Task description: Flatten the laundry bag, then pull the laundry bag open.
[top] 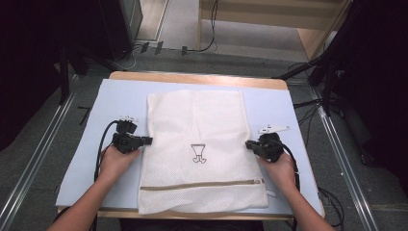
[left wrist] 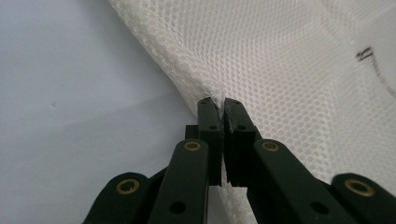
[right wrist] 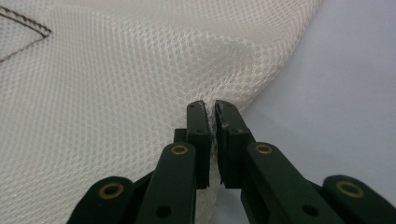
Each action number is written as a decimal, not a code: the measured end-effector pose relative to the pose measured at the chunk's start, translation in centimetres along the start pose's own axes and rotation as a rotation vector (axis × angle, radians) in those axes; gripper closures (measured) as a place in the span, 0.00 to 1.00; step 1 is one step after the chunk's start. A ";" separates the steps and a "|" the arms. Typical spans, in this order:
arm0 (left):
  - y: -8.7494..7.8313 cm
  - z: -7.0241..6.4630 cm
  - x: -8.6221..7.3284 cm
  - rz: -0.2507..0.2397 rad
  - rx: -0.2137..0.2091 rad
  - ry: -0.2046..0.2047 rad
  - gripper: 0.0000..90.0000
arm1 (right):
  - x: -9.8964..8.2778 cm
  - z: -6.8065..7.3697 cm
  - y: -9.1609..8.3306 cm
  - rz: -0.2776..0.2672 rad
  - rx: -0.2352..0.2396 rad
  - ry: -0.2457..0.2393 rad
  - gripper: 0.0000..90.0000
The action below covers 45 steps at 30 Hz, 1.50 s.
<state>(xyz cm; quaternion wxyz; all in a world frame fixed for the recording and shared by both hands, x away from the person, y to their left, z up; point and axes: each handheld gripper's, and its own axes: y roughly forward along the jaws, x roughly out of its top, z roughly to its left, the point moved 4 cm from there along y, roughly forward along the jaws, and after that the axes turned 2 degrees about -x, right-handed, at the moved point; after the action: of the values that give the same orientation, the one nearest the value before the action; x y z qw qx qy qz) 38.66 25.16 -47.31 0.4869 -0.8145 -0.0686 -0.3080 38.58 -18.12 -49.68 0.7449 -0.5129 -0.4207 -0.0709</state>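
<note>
Scene: a person sits at a table [top: 120, 98] covered in pale blue, holding a black two-jaw tool in each hand, seen from above.
Mesh bag: a white mesh laundry bag [top: 202, 125] lies flat in the middle of the frame, its zipper [top: 202, 185] running across near the lower edge and a small dark printed mark [top: 198, 153] at its centre.
Left tool: the left tool [top: 147, 140], at centre left of the high view, is closed on the bag's left edge; its own view shows mesh pinched between the jaws [left wrist: 220, 105].
Right tool: the right tool [top: 248, 144], at centre right, is likewise clamped on the right edge, with mesh caught between the pads [right wrist: 211, 109].
Step in hand: judging by the matched grips at mid-length, a lift or fold of the bag is about to begin.
Doing it well: raise both hands together and level, keep the mesh lightly taut between them, and check each pinch holds both layers so neither edge slips free.
</note>
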 end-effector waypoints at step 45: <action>-1.6 1.4 5.0 -0.081 -0.040 0.101 0.52 | 2.8 -0.1 0.0 -0.073 0.062 0.021 0.71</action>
<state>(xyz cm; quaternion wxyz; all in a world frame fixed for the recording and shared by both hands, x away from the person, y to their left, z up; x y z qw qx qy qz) 42.60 26.22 -43.79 0.4604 -0.8041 -0.0704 -0.3694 40.40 -17.35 -47.75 0.7618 -0.4730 -0.4332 -0.0904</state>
